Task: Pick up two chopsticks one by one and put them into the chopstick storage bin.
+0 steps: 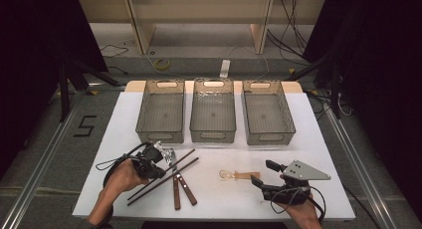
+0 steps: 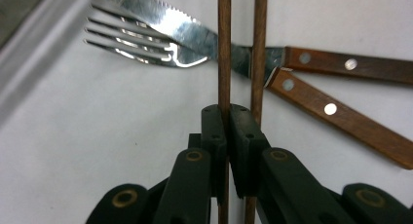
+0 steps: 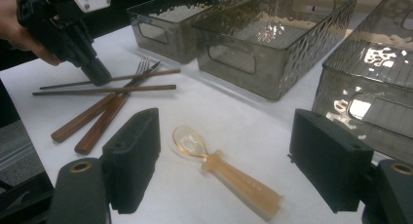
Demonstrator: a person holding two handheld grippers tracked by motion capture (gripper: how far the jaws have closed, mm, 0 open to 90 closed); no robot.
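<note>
Nearest the high camera, the left gripper [image 1: 158, 162] sat at the white table's [image 1: 298, 134] front left, held in a hand [image 1: 122, 176]. Its black jaws were pressed together on one thin dark wooden chopstick [image 2: 224, 48]; the left gripper view showed the stick running up between the pads, clamped. A second matching chopstick [image 2: 258, 44] lay just beside the first, outside the jaws on their right, parallel and apart from it. Both sticks crossed over a steel fork [image 2: 131, 41] and a serrated steel knife [image 2: 195, 34], each with a riveted brown wooden handle, which lay side by side on the table, blade overlapping the tines.

Right of the chopsticks, well apart, lay a translucent amber plastic spoon [image 1: 239, 174], bowl pointing toward them. Farther right again, the right gripper [image 1: 263, 173] rested at the table's front right corner with its jaws spread wide and nothing between the pads; the spoon lay on the table ahead of it, untouched.

Beyond the chopsticks, along the table's far edge, stood three smoky translucent plastic bins [image 1: 213, 112] in a row.
</note>
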